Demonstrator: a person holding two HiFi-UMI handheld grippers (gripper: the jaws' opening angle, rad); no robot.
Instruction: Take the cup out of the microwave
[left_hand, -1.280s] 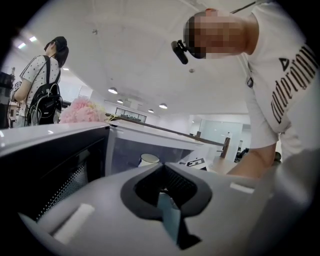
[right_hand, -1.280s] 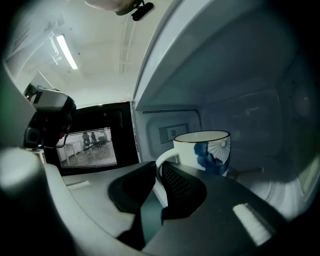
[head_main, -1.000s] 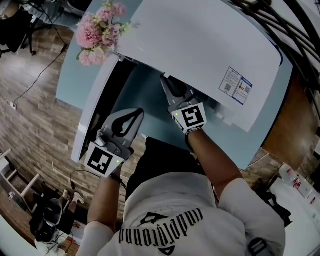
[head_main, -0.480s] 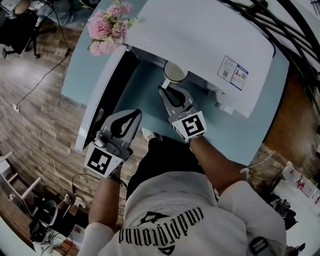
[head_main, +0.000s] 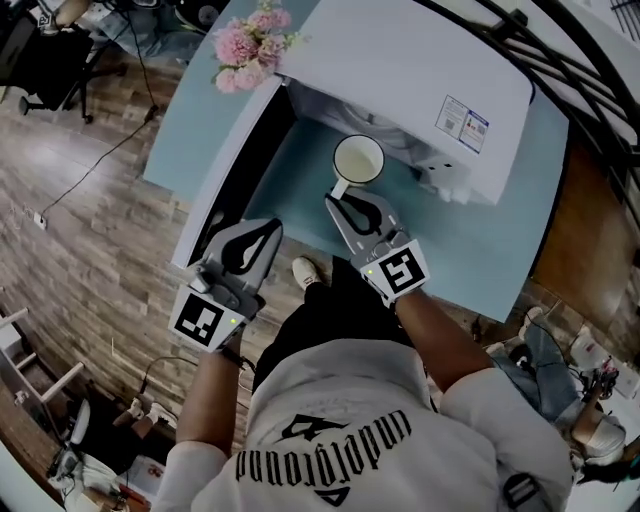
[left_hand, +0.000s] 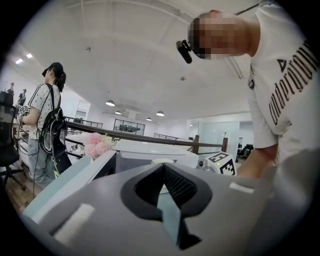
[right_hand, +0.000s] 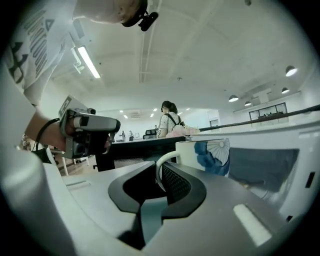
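Between the jaws of the right gripper (head_main: 338, 197), closed down on it, sits the handle (right_hand: 159, 172) of the cup (head_main: 358, 160). The cup is held just outside the mouth of the microwave (head_main: 400, 70), above the blue counter (head_main: 290, 190). Held by that thin loop alone, it could pivot, slip and drop, or knock the open door (head_main: 225, 170) at left. At near left, the left gripper (head_main: 265, 232) is closed and empty. Count: one cup, one microwave, one door, two grippers, one bunch of flowers (head_main: 248, 40).

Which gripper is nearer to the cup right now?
Right. The right gripper is shut on the handle of the cup, in front of the microwave. The left gripper, shut and empty, hangs apart from the cup, beside the open microwave door.
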